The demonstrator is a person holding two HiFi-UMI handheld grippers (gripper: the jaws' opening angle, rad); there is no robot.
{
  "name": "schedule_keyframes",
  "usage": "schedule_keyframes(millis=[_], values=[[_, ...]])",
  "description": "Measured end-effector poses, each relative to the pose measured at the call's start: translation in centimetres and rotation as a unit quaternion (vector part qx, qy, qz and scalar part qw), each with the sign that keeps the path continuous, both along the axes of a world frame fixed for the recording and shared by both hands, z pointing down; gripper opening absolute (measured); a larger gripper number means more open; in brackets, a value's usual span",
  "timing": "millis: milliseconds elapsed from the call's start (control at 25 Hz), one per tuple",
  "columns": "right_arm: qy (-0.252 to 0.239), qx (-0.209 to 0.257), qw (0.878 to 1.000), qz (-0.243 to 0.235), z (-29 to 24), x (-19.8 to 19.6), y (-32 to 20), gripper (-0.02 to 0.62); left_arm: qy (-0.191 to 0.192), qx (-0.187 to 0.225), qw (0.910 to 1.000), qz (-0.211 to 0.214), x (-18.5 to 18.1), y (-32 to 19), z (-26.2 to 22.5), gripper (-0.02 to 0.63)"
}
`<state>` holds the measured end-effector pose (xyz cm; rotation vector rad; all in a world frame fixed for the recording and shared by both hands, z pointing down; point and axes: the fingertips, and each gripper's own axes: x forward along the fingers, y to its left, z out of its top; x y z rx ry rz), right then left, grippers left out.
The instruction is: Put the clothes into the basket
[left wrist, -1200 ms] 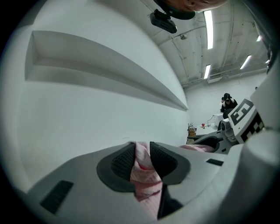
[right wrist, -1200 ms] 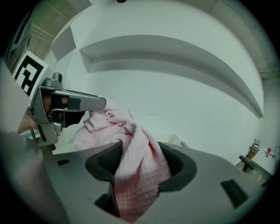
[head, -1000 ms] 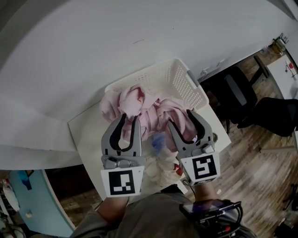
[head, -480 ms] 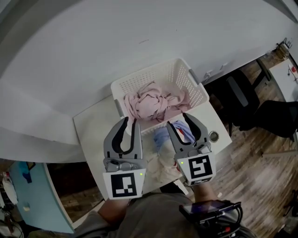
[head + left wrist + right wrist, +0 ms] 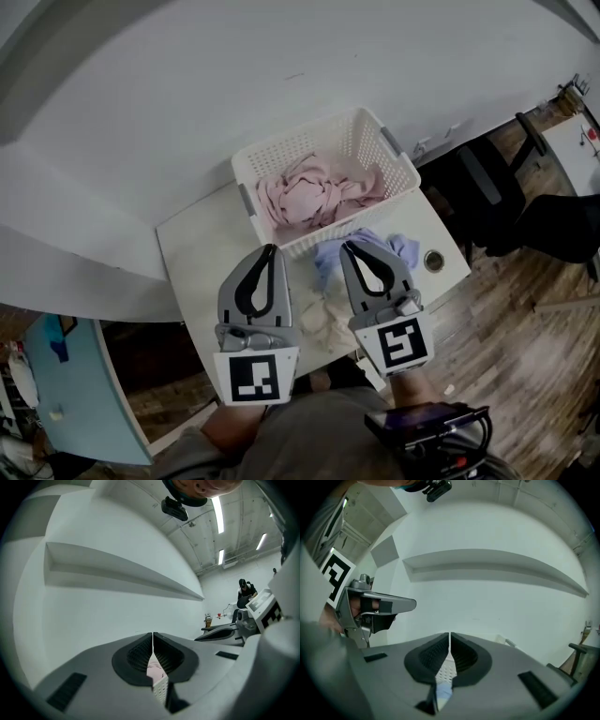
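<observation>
I am holding my left hand-held gripper (image 5: pixel 270 249) and my right hand-held gripper (image 5: pixel 349 246) side by side, tips just short of the basket's (image 5: pixel 309 142) near rim. Both have just been closing and are clenched on nothing. Pink clothes (image 5: pixel 314 192) are lying inside the basket, which is sitting at the desk's (image 5: pixel 197 258) far edge by the wall. A blue garment (image 5: pixel 398 249) is lying near the desk's right edge, and a white cloth (image 5: pixel 323 319) is lying between my grippers. Bare desk is showing left of the basket.
</observation>
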<state>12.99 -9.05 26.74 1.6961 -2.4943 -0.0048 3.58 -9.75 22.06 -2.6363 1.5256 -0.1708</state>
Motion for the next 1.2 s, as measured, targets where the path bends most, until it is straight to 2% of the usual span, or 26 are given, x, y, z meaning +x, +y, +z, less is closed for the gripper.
schedule_keyframes(millis=[200, 440, 560, 920, 1200], values=[[-0.005, 0.009, 1.0, 0.027, -0.7, -1.7, 3.5, 0.018, 0.013, 0.004, 0.9995, 0.027, -2.0, 3.4, -0.3, 0.017], [0.01, 0.022, 0.998, 0.064, -1.9, -3.6, 8.5, 0.018, 0.024, 0.018, 0.9959, 0.085, -3.8, 8.6, -1.3, 0.008], [0.013, 0.025, 0.996, 0.084, -2.3, -4.1, 11.2, 0.018, 0.036, 0.02, 0.9946, 0.096, -4.7, 10.8, -1.8, 0.008], [0.02, 0.026, 0.986, 0.161, -2.2, -1.4, 16.7, 0.023, 0.045, 0.018, 0.9912, 0.123, -4.7, 14.1, -0.8, 0.009], [0.021, 0.007, 0.985, 0.172, 0.3, 0.0, 17.9, 0.088, 0.04, 0.005, 0.9896, 0.138, -3.2, 14.6, 1.2, 0.009]])
